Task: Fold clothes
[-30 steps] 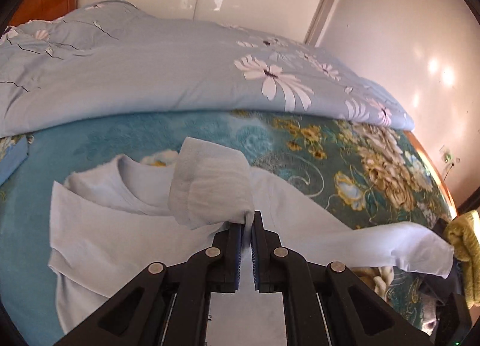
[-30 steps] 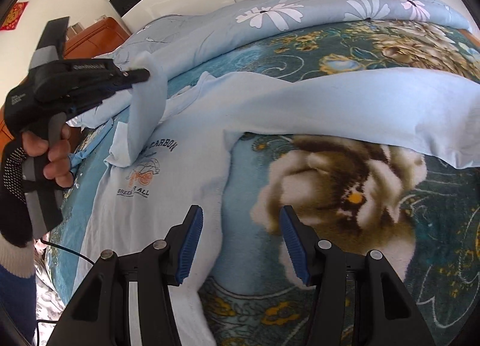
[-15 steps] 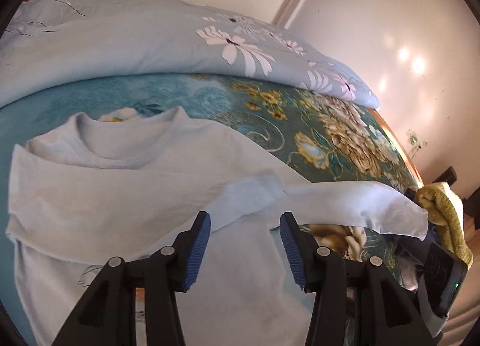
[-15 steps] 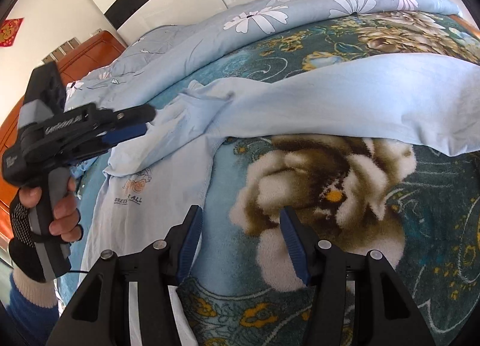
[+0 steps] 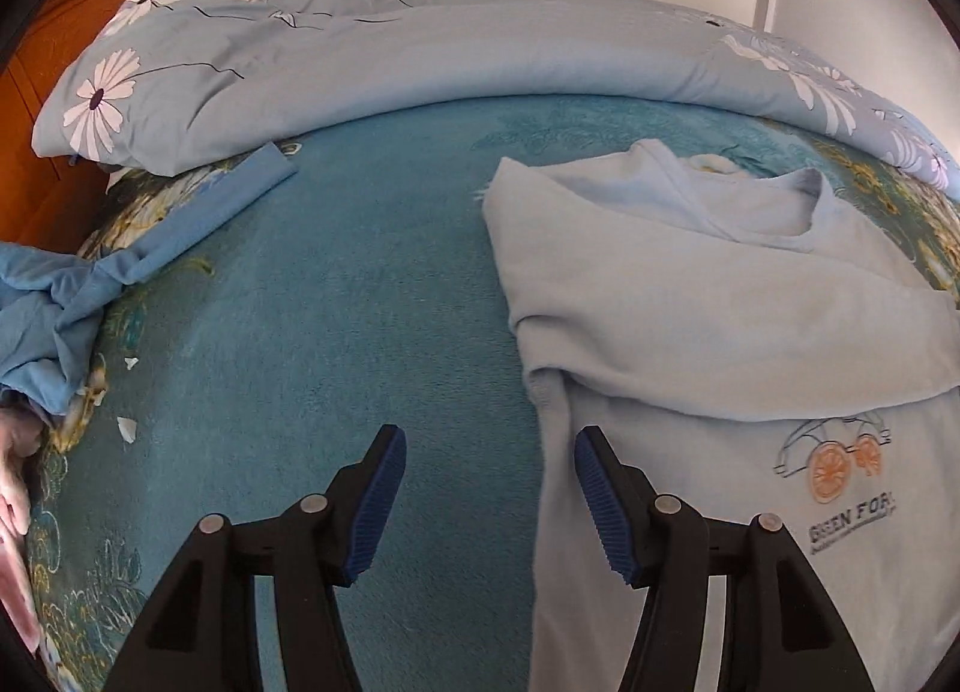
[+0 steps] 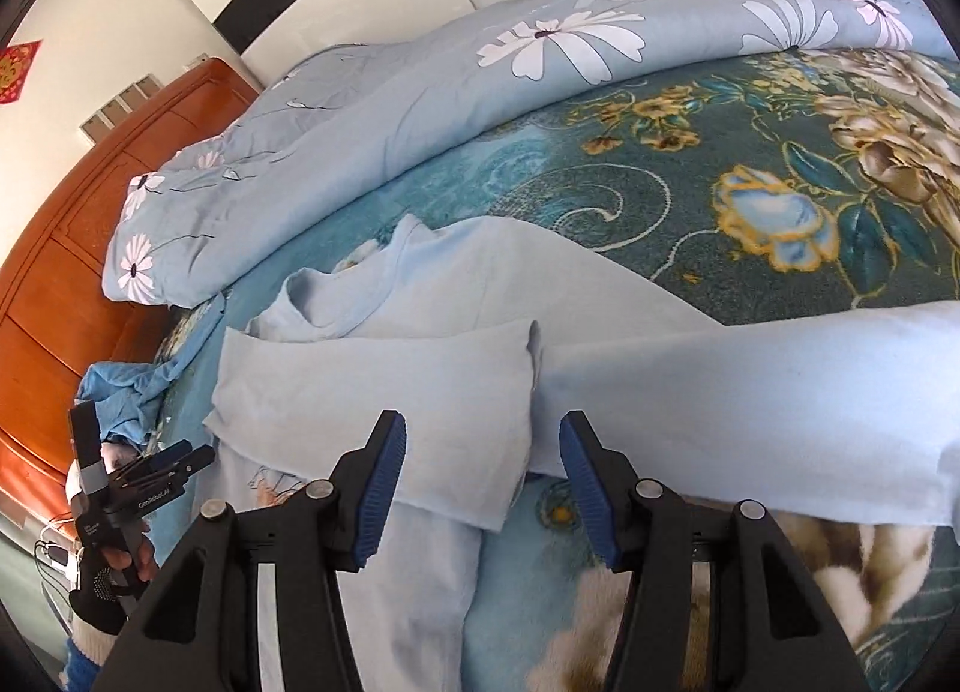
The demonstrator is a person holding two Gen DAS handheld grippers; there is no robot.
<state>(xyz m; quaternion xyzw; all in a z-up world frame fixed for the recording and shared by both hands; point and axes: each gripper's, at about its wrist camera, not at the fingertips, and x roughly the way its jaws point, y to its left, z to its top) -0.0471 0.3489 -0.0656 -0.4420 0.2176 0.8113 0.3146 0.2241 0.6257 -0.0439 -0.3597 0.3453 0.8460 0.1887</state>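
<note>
A pale blue sweatshirt (image 5: 720, 344) with an orange print lies face up on the teal floral blanket (image 5: 336, 302). One sleeve (image 6: 384, 392) is folded across its chest. The other sleeve (image 6: 750, 392) stretches out to the right. My left gripper (image 5: 487, 452) hovers low at the shirt's left side edge; its jaws are opening, with only that edge and blanket beneath them and nothing pressed. It also shows in the right wrist view as the left gripper (image 6: 201, 455) in a gloved hand. My right gripper (image 6: 480, 434) stands open above the folded sleeve's cuff.
A light blue floral duvet (image 5: 420, 50) is bunched along the back of the bed. A crumpled blue garment (image 5: 54, 320) lies at the left edge, by the wooden headboard (image 6: 54, 272). Small white scraps (image 5: 126, 428) dot the blanket.
The left gripper let go of the sleeve, which now lies folded over the chest, then swung left and down to the shirt's side. The right gripper moved in over the sleeves.
</note>
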